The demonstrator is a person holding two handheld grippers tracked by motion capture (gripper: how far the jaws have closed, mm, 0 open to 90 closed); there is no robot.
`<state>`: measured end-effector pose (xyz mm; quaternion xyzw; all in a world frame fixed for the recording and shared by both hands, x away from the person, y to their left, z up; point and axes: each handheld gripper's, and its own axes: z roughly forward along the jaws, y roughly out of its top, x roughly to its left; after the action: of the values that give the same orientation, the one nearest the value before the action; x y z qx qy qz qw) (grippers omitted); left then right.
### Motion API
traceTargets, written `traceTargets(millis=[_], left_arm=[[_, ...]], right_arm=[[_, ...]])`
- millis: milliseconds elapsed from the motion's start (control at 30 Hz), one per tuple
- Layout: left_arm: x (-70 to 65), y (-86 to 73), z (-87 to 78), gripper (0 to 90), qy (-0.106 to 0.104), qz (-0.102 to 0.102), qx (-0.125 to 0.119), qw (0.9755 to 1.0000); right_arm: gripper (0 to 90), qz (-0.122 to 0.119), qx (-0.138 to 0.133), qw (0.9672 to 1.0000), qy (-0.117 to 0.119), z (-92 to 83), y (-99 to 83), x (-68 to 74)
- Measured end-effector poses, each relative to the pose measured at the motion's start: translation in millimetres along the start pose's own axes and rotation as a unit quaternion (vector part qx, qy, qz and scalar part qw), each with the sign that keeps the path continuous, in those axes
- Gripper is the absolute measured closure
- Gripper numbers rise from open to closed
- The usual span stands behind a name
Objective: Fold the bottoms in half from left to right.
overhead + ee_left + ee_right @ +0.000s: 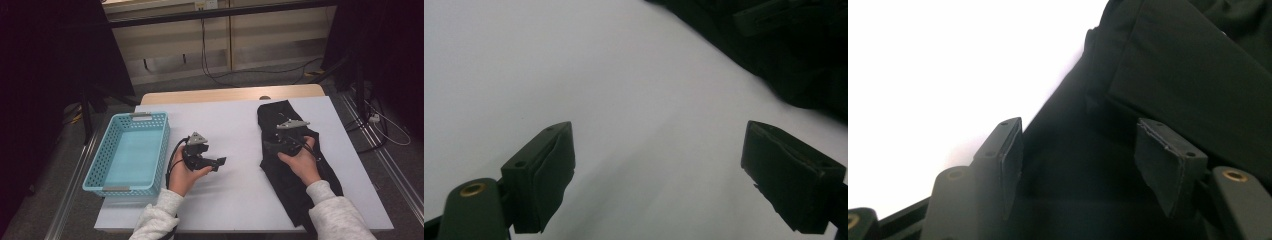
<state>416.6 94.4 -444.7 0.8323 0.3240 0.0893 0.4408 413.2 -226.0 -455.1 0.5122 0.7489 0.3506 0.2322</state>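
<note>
Over the black garment [295,165] on the right side of the table, I am holding the right gripper [289,134] low, its jaws standing spread with nothing pinched. In the right gripper view the two pads [1168,165] are straddling dark cloth, and a folded edge of the garment [1178,65] is lying just ahead of them, running slantwise up and to the right. That edge is what I judge the next move is turning on: it is lying directly forward of the jaws, so closing in on it should need little more than a short push ahead.

The left gripper [200,152] is waiting near the middle of the table, jaws spread wide and pointing toward the garment, gripping nothing. In the left gripper view its pads [549,175] are hovering over bare white surface, with the dark cloth [794,55] well apart at the upper right. The right hand is plainly the nearer one.

The garment is lying long, its axis running from the far edge toward me, slightly slanted. It is looking soft, matte and limp, with thick folds. The table cover [235,200] is smooth and white. A light blue plastic basket [97,165] with perforated walls is sitting at the left, nothing in it.
</note>
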Motion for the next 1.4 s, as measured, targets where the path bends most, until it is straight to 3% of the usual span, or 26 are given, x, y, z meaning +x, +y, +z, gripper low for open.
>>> traceTargets(millis=[167,433,833,933,1167,1400], left_arm=[[0.8,-1.5,0.7,14.3,0.003,-0.005,-0.002,1.0],[2.4,-2.1,0.2,14.1,0.004,-0.009,0.0,1.0],[2.6,-0.9,-1.5,14.6,0.009,-0.004,-0.005,0.9999],[3.5,-1.8,-1.1,14.6,0.009,-0.006,-0.001,0.9999],[5.4,-1.2,-3.2,14.6,0.011,-0.012,-0.005,0.9999],[8.8,-1.5,-5.3,14.6,0.016,-0.015,-0.004,0.9998]], right_arm=[[35.8,0.01,0.012,0.9999,-0.002,10.5,-0.1,3.8],[34.4,0.0,0.008,0.9998,-0.018,23.1,-0.3,9.7],[68.3,0.015,-0.003,0.9996,-0.024,23.0,-0.4,1.9],[82.2,0.004,-0.006,0.9996,-0.029,23.4,-0.3,0.0],[85.1,0.024,-0.011,0.9995,-0.018,23.0,0.4,-3.9],[85.6,-0.008,-0.01,0.9998,0.016,24.1,3.1,14.0]])
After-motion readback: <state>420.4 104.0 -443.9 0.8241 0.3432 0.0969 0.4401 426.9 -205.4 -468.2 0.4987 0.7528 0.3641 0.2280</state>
